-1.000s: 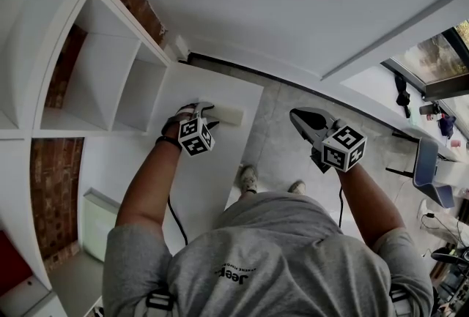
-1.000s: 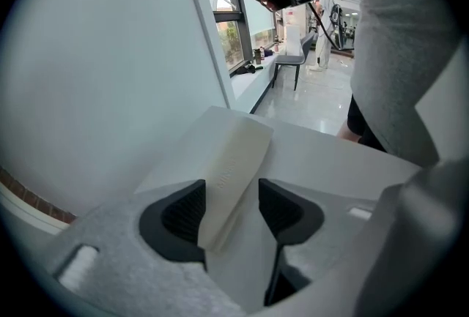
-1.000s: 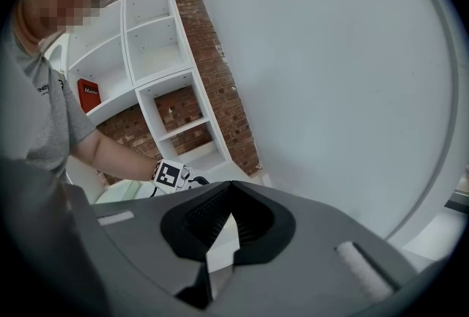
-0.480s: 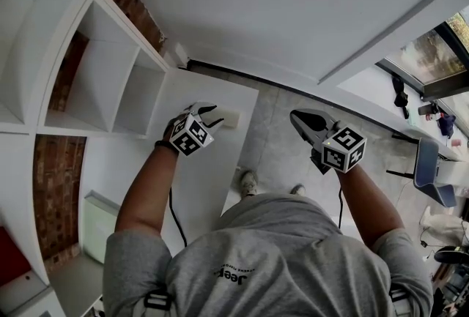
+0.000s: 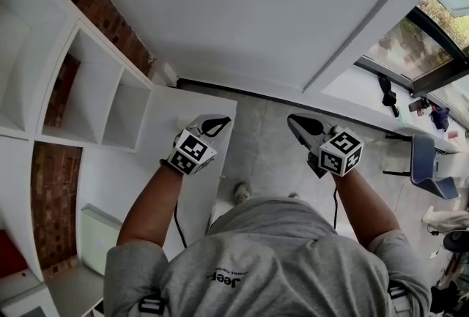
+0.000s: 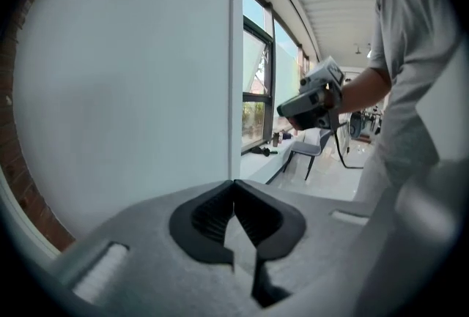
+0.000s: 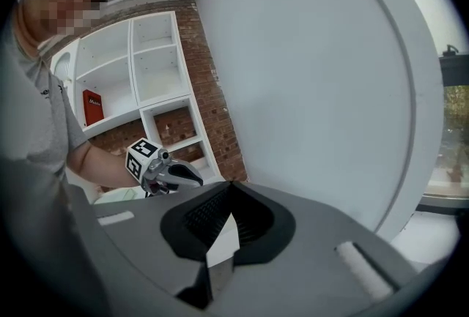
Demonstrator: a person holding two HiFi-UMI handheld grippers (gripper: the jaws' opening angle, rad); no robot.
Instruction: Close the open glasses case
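Note:
My left gripper [image 5: 214,122] hangs raised above the far right part of the white table [image 5: 165,162]. Its jaws are shut with nothing between them, and in the left gripper view the left gripper [image 6: 234,182] faces a bare white wall. The glasses case does not show clearly: the left gripper covers the spot at the table's far edge. My right gripper [image 5: 296,120] hovers over the floor to the right of the table. The right gripper [image 7: 231,184] is shut and empty too. Each gripper sees the other: the right gripper [image 6: 311,99] and the left gripper [image 7: 167,170].
White cubby shelves [image 5: 95,88] against a brick wall [image 5: 95,8] stand left of the table; a red book [image 7: 91,107] sits in one. A grey chair [image 5: 429,169] and a window sill [image 5: 381,96] are at the right. The person's feet [image 5: 240,193] are on the tiled floor.
My left gripper has lifted up off the pale case at the table's far edge and its jaws have come together. The right gripper has risen a little. The head view has tilted.

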